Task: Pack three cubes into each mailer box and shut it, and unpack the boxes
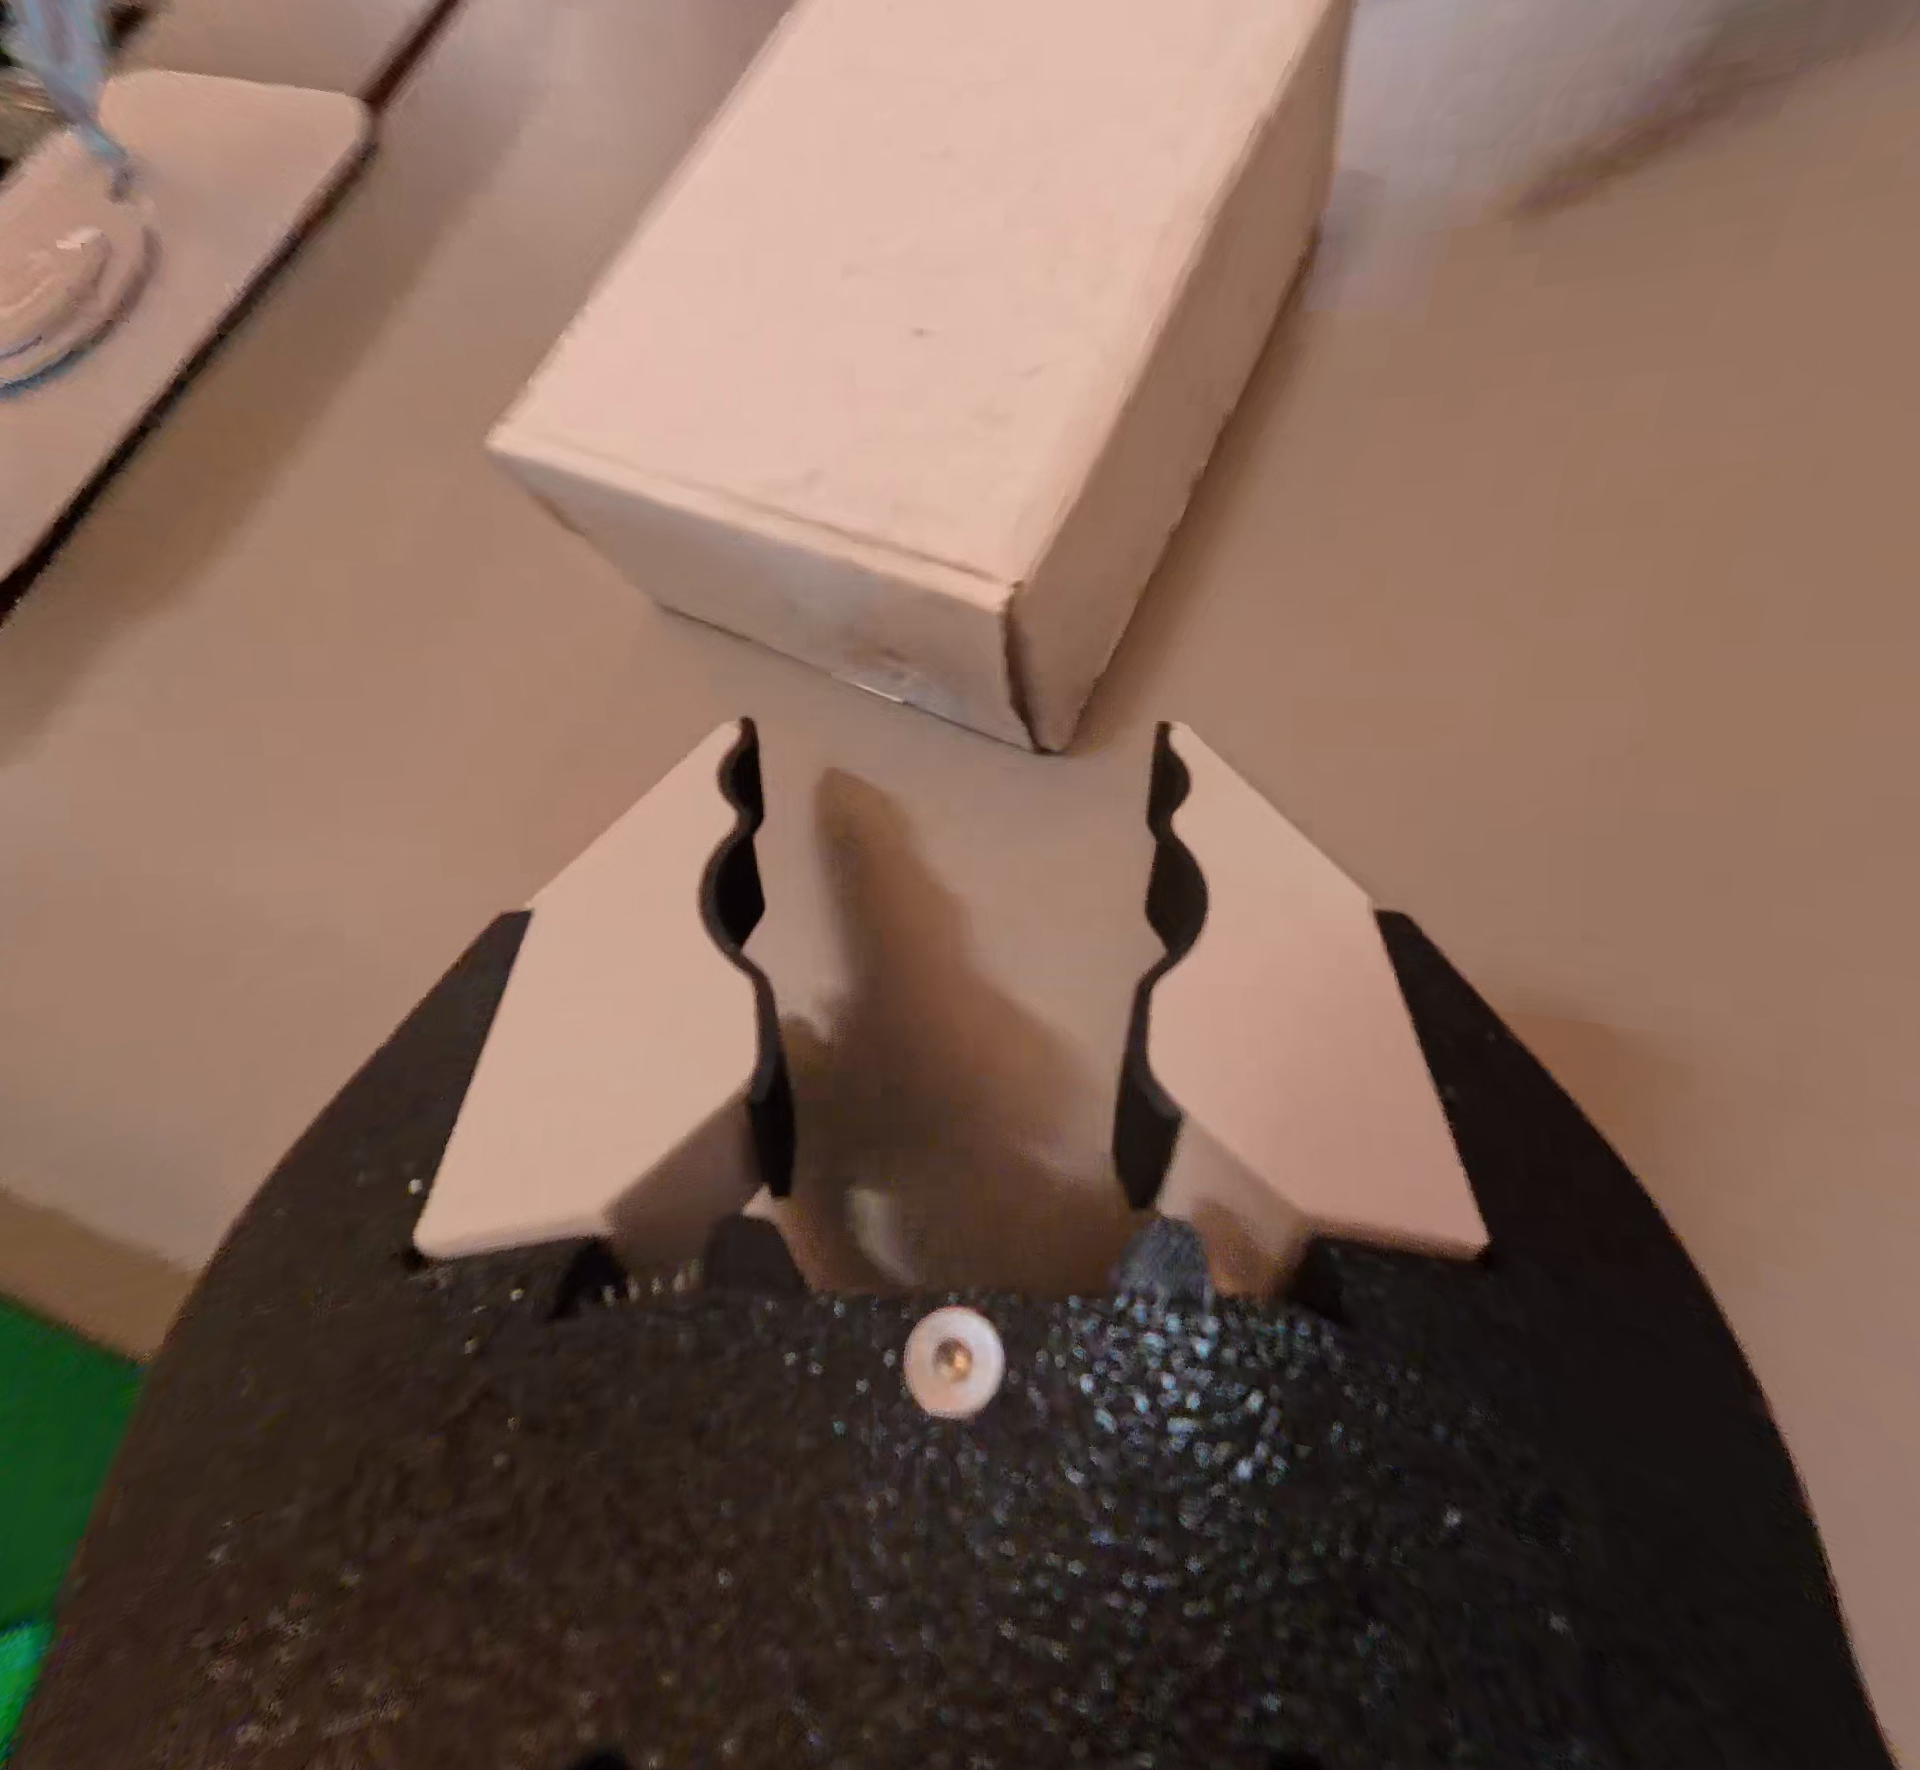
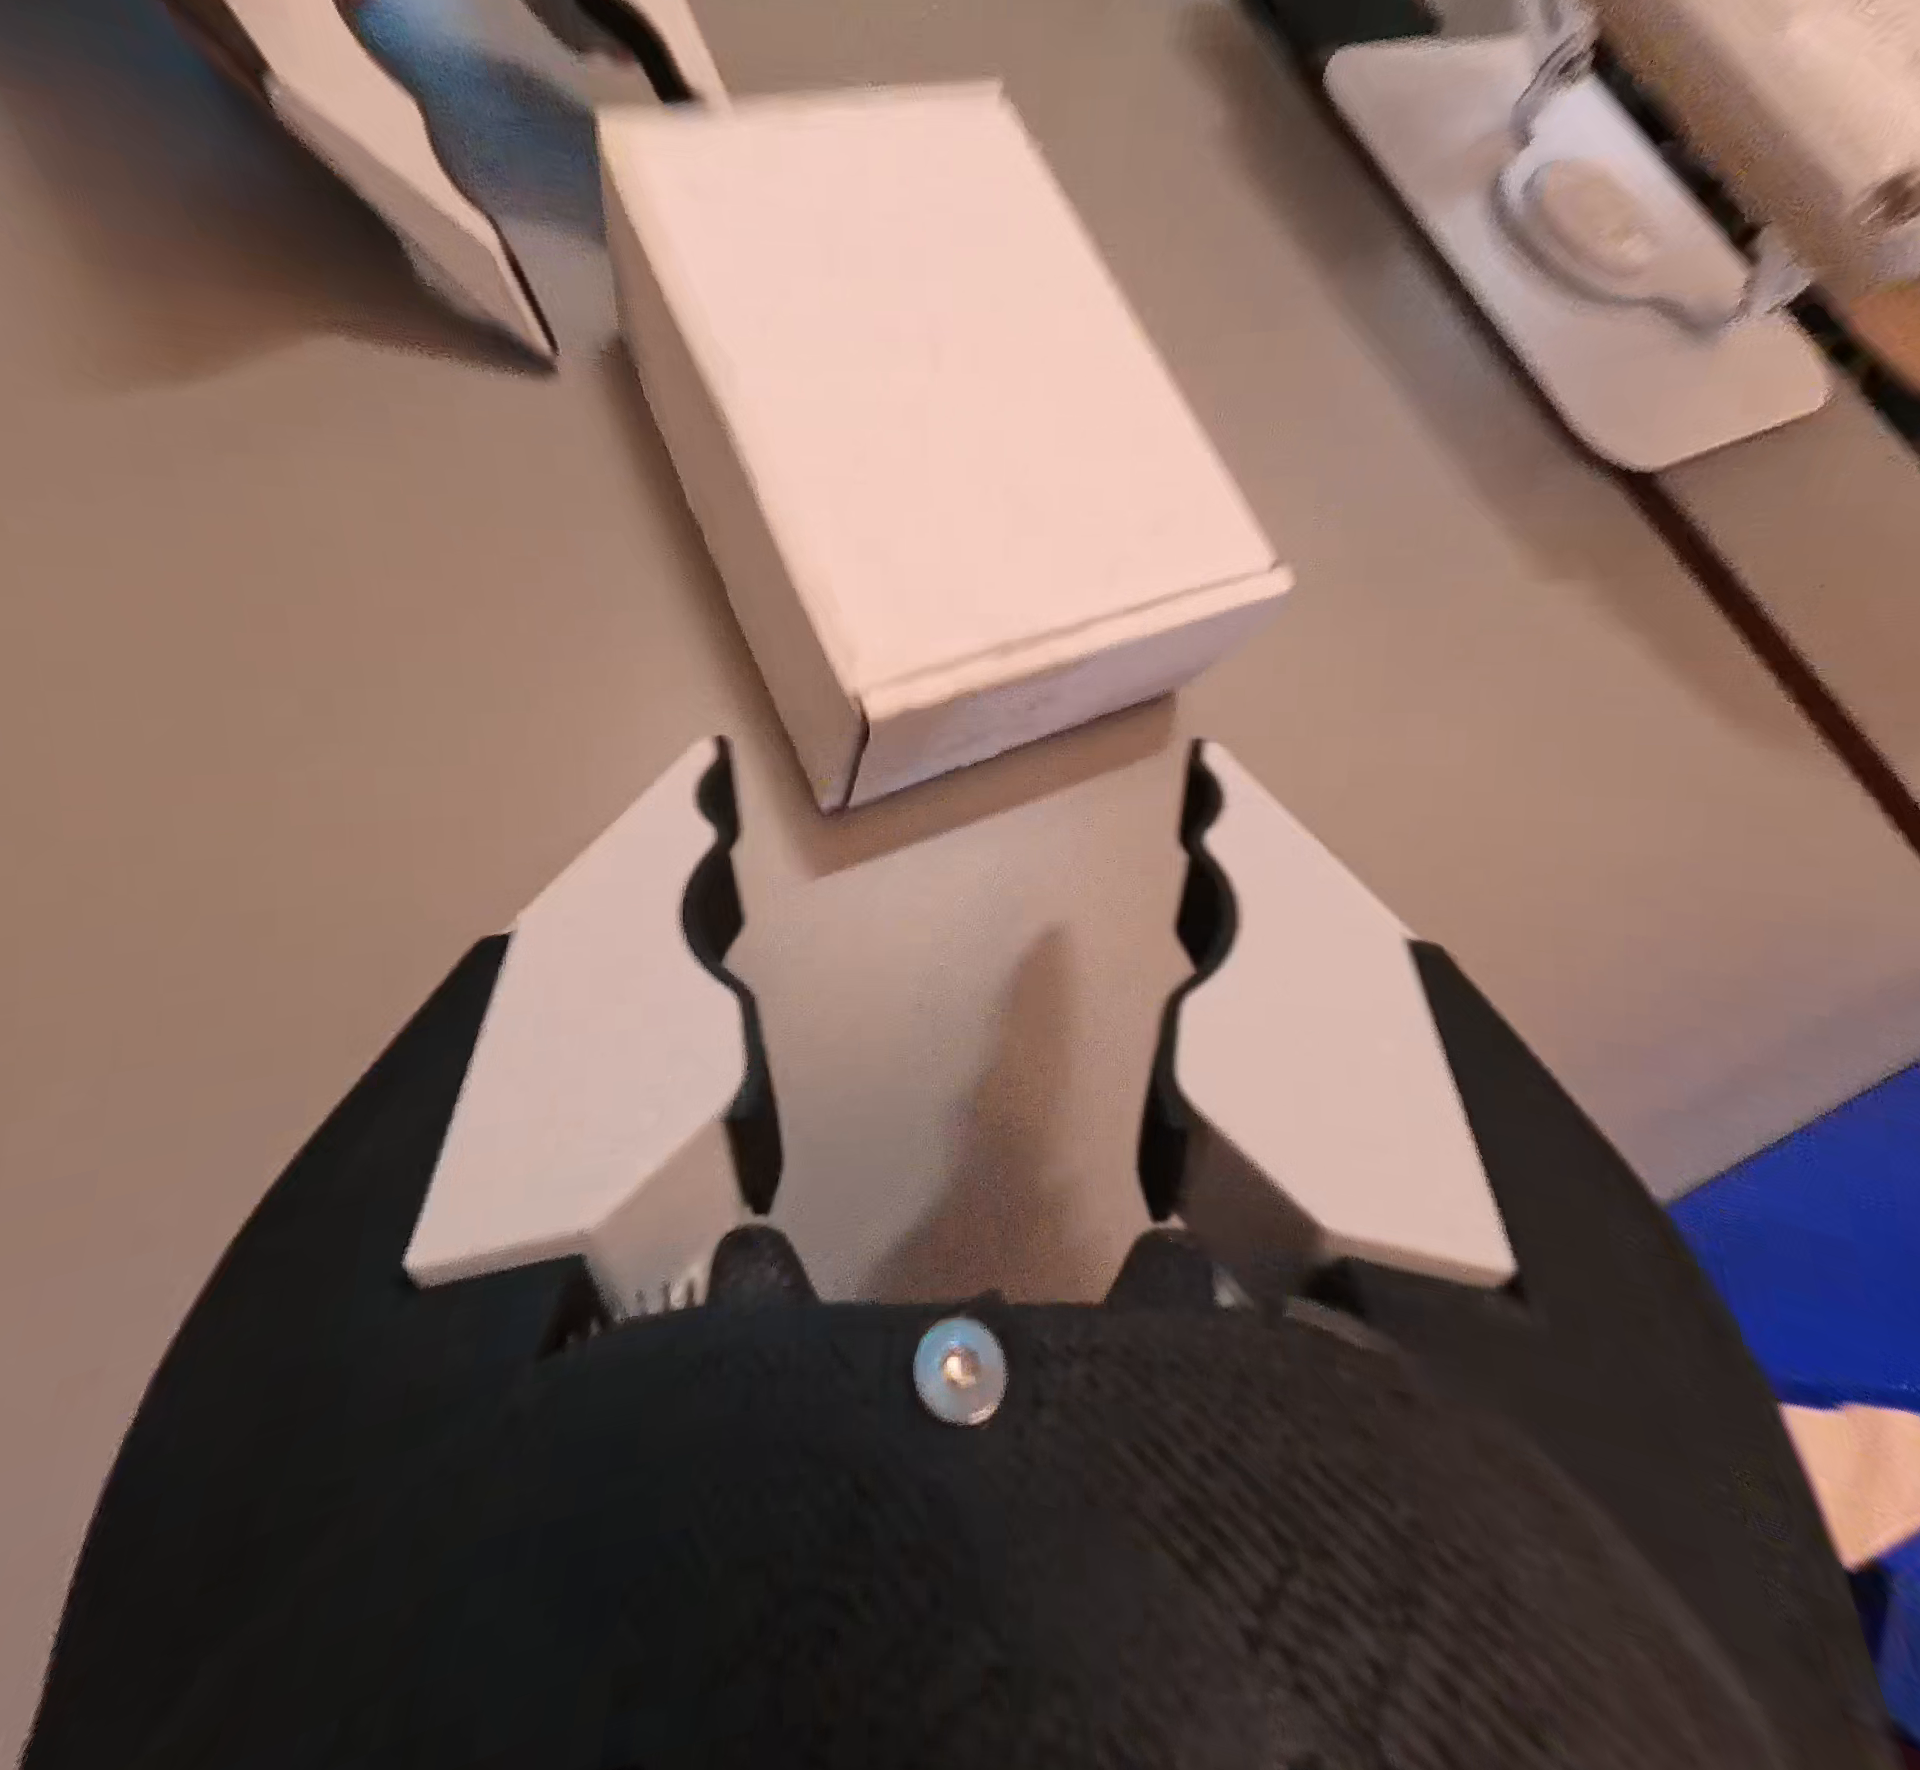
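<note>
Both grippers, left gripper [image 1: 956, 733] and right gripper [image 2: 961, 754], hang with jaws spread and nothing between them, fingertips just short of opposite ends of one white mailer box [image 1: 935, 266] on the beige table [image 1: 1558, 577]. Its lid is shut flat, so its contents cannot be seen. Surface is plain white card, faintly scuffed, with a seam at one corner.

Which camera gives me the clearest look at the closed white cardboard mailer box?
The left wrist view: the closed white cardboard mailer box is larger and sharper, with its front flap seam visible. The right wrist view shows the box smaller and blurrier.
</note>
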